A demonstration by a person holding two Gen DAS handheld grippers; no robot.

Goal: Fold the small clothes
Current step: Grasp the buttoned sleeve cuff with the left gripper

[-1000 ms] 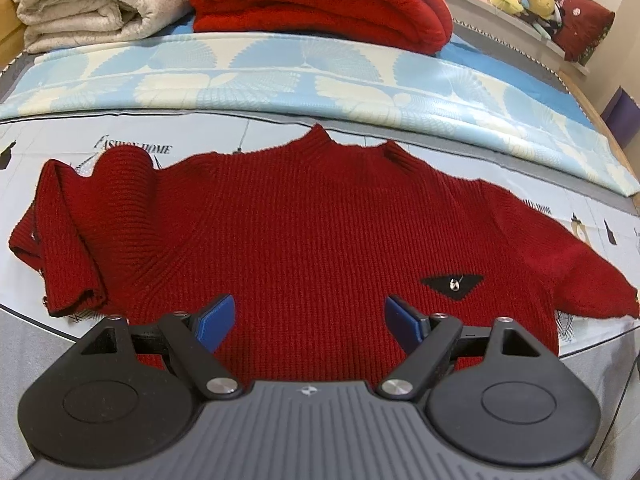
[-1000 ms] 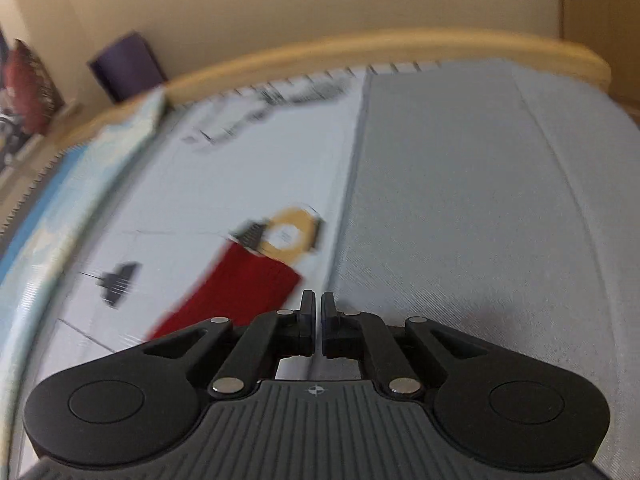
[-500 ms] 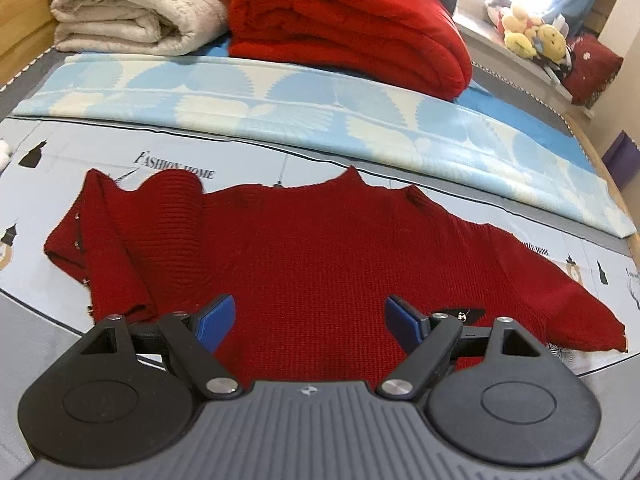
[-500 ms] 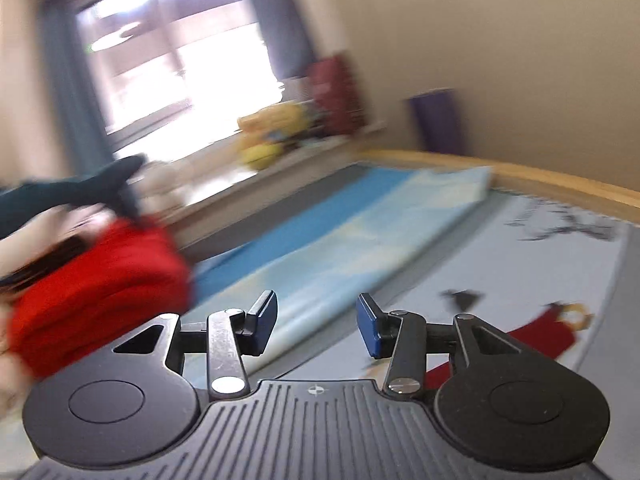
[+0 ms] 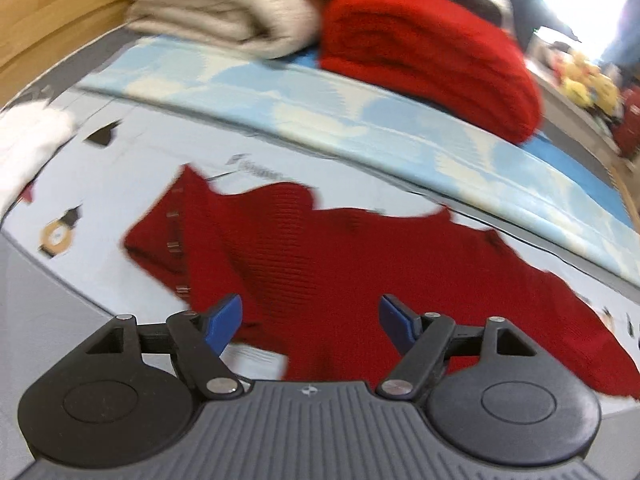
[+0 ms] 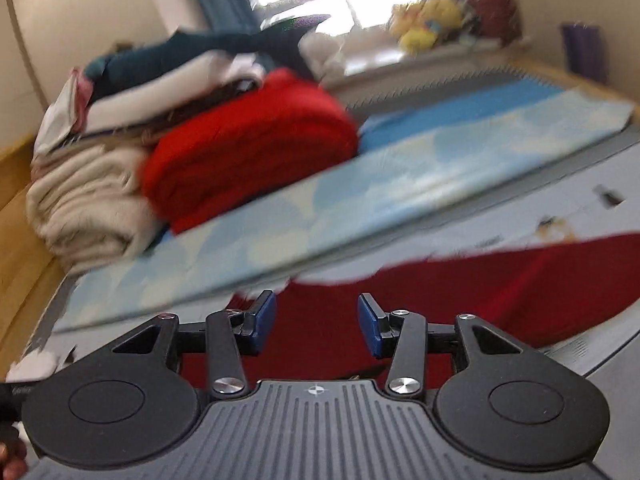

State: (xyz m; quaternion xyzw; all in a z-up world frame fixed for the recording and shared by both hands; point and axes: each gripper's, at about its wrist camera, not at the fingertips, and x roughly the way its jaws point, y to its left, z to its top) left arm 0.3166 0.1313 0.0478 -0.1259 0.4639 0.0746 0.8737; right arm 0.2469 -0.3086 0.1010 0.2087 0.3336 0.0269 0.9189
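A small dark red knit sweater (image 5: 360, 264) lies spread flat on the printed bed sheet (image 5: 132, 184), its left sleeve (image 5: 176, 236) folded in over itself. My left gripper (image 5: 310, 320) is open and empty, hovering above the sweater's lower left hem. The sweater also shows in the right wrist view (image 6: 500, 292). My right gripper (image 6: 316, 322) is open and empty, just above the sweater's body. Both views are motion-blurred.
A folded red blanket (image 5: 432, 48) and a beige blanket (image 5: 224, 4) are stacked at the back beyond a light blue patterned cloth (image 5: 360, 120). A white cloth (image 5: 28, 148) lies at the far left. Plush toys (image 6: 428, 24) sit on a ledge by the window.
The right gripper has opened and swung round from the bed's far corner to face the sweater and blankets. The left gripper has shifted left toward the folded sleeve, still open.
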